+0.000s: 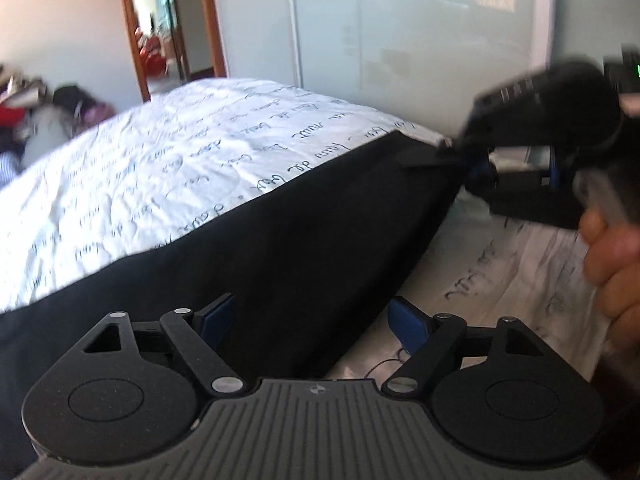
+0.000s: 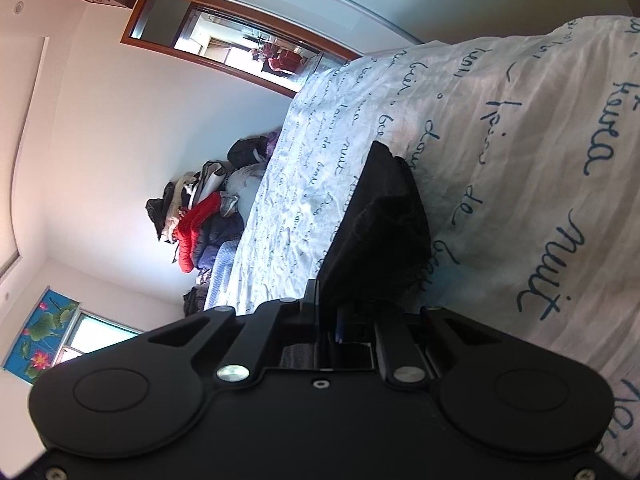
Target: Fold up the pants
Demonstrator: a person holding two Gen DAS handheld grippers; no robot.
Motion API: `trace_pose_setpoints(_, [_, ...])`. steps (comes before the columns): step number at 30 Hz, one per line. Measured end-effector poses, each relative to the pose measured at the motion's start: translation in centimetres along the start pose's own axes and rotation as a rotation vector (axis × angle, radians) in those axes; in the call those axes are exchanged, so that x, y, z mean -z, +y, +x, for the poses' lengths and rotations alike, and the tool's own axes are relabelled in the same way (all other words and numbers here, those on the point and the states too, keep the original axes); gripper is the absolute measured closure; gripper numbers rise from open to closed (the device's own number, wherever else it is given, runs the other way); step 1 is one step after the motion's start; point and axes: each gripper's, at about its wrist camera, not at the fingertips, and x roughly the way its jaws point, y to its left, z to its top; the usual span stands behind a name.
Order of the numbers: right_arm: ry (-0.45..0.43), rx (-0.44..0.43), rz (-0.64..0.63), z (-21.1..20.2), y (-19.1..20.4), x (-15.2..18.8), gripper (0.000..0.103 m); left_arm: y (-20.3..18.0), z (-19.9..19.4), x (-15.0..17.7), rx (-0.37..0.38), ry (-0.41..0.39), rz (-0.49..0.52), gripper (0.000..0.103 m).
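A home bedroom: a bed (image 1: 168,168) under a white bedspread (image 2: 520,140) printed with cursive script, a wood-framed mirror (image 1: 160,28), clothes heaped (image 2: 200,216) against the wall, a lotus-print window blind (image 2: 40,332).

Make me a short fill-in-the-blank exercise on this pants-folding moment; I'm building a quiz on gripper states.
1. The right gripper is shut on a corner of the ____ pants.
2. The left gripper has its jaws ____, its pads not pressing the fabric.
3. The pants lie on a white bedspread printed with ____.
4. Beyond the bed, against the wall, sits a pile of ____.

Missing words: black; open; handwriting; clothes
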Motion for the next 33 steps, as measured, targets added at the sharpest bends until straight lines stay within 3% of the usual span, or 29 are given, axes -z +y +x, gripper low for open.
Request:
trace_pose_setpoints(5, [-0.001, -0.012, 0.009, -0.1, -0.1, 0.0, 0.094, -1.3, 0.4, -0.2, 0.003, -0.03, 0.078, 0.018])
trace_pose_setpoints(8, [0.001, -0.015, 0.016, 0.1, -0.3, -0.1, 0.094, -2.1, 1.2, -0.2, 0.006, -0.003, 0.116, 0.019])
trace_pose_setpoints(22, [-0.001, -0.012, 0.059, 0.1, -1.1, -0.1, 0.094, -0.3, 2.4, -0.3, -0.062, 0.03, 0.033, 0.018])
trace_pose_setpoints(28, [0.004, -0.027, 0.034, 0.1, -0.4, -0.3, 0.094, -0.8, 2.6, -0.3, -0.059, 0.022, 0.068, 0.022])
trace_pose_setpoints(32, [0.007, -0.027, 0.039, 0.1, -0.6, -0.3, 0.094, -1.1, 2.5, -0.2, -0.054, 0.015, 0.097, 0.029])
trace_pose_setpoints(33, [0.007, -0.025, 0.039, 0.1, -0.7, -0.3, 0.094, -1.2, 2.5, -0.2, -0.057, 0.01, 0.106, 0.036])
